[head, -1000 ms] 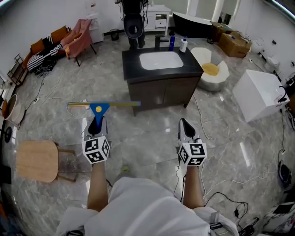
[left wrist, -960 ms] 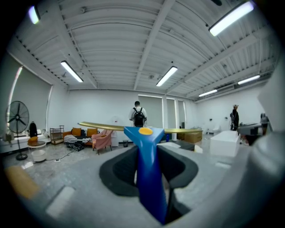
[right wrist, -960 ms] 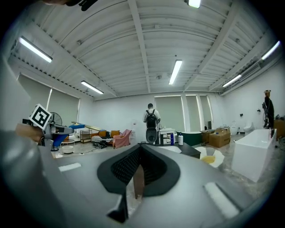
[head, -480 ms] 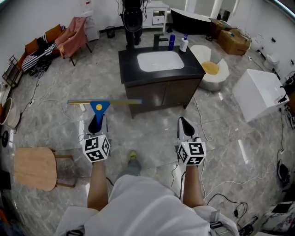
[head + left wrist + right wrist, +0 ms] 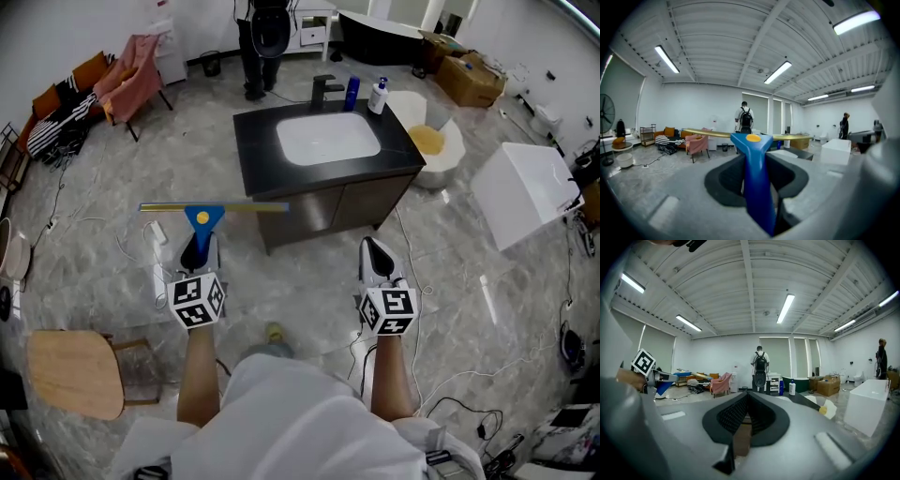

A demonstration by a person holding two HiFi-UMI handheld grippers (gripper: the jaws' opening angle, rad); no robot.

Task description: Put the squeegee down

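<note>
Left gripper (image 5: 754,159): we find its jaws partly apart and clamped on the blue handle of the squeegee (image 5: 203,212); the hold matches that of a second ago.
Squeegee: it rides in the air just ahead of the left gripper, its long yellowish blade level and crosswise, over the marble floor (image 5: 281,281) and short of the vanity; it is not yet put down.
Right gripper (image 5: 746,413): we see its jaws together, with nothing between them.
Change: in the head view the black vanity countertop (image 5: 255,159) and its white basin (image 5: 328,138) now sit nearer to us. The wooden stool (image 5: 75,373) has slid toward the lower left corner. Both grippers keep their places in that view. We read this as a walk toward the vanity, tool in hand.
Meaning for the task: we judge this the carrying stage. The countertop seems the likely resting place; the approach, the lowering and the release remain.
</note>
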